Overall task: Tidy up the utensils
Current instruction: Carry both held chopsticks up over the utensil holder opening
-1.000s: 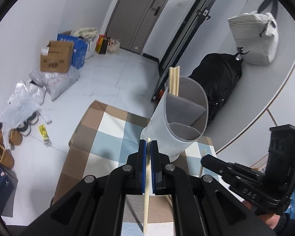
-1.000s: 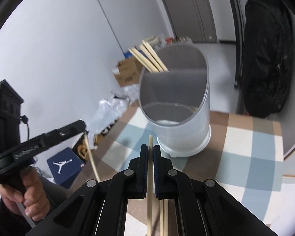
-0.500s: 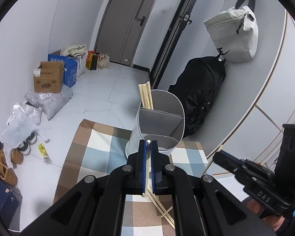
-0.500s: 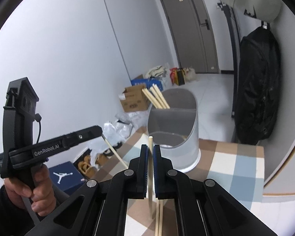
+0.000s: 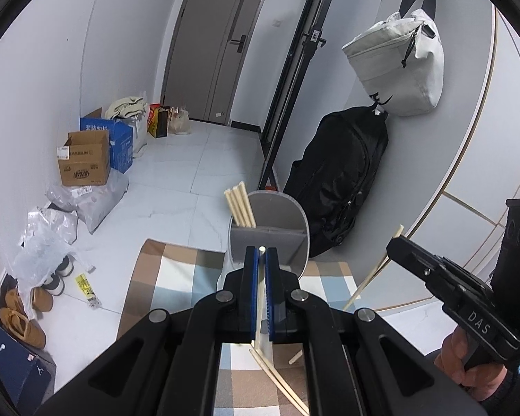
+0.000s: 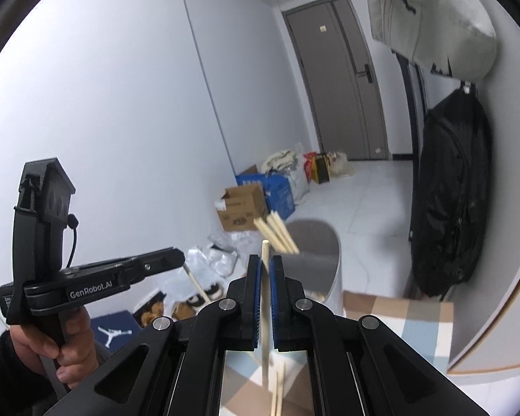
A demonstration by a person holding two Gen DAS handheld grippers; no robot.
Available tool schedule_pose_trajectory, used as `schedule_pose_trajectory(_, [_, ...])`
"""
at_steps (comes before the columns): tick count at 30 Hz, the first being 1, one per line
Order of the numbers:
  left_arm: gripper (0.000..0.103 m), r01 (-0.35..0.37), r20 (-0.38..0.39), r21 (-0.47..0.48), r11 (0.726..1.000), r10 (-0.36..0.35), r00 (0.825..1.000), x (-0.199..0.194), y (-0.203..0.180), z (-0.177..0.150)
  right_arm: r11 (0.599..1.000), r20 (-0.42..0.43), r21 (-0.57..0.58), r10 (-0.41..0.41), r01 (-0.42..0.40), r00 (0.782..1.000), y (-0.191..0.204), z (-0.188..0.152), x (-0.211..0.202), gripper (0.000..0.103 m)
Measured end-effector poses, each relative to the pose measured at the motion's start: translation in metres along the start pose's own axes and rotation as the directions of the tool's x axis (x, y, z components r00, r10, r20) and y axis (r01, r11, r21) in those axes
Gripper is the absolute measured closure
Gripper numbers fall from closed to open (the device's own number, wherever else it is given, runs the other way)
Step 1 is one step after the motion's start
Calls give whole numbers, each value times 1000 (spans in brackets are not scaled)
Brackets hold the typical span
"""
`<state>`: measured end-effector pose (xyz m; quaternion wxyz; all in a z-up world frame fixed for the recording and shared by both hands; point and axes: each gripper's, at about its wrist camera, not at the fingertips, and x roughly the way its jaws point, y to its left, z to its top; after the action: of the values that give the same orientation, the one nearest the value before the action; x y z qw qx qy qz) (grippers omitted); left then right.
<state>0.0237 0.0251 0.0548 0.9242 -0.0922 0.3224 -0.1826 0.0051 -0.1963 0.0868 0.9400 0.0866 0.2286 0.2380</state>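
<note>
Both fingers (image 5: 262, 260) (image 6: 264, 270) clamped on single chopsticks (image 5: 260, 298), grey divided holder (image 5: 277, 222) containing chopstick bundle (image 5: 241, 204)

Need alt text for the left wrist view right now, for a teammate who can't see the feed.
The left gripper is shut on one chopstick, raised in front of a grey divided holder whose rear compartment has several chopsticks. At right, the right gripper holds another chopstick; more lie on the checked cloth.

place: home entryway
door: grey entry door (image 5: 218, 45) with lever handle
floor: white tiles (image 5: 190, 173), shoes (image 5: 24, 319), cardboard boxes (image 5: 85, 159)
wall: black backpack (image 5: 339, 180), grey bag (image 5: 398, 69) hung up
</note>
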Motion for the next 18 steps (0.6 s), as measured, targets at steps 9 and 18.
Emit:
schedule_pose_trajectory(9, [103, 18, 31, 56, 998, -20, 999, -17, -25, 49, 1000, 70, -11, 6, -6, 998, -2, 54, -9, 99])
schedule_pose_trajectory(18, [103, -16, 92, 34, 999, 12, 996, -12, -26, 99, 1000, 111, -6, -5, 6, 994, -14, 105, 1, 99])
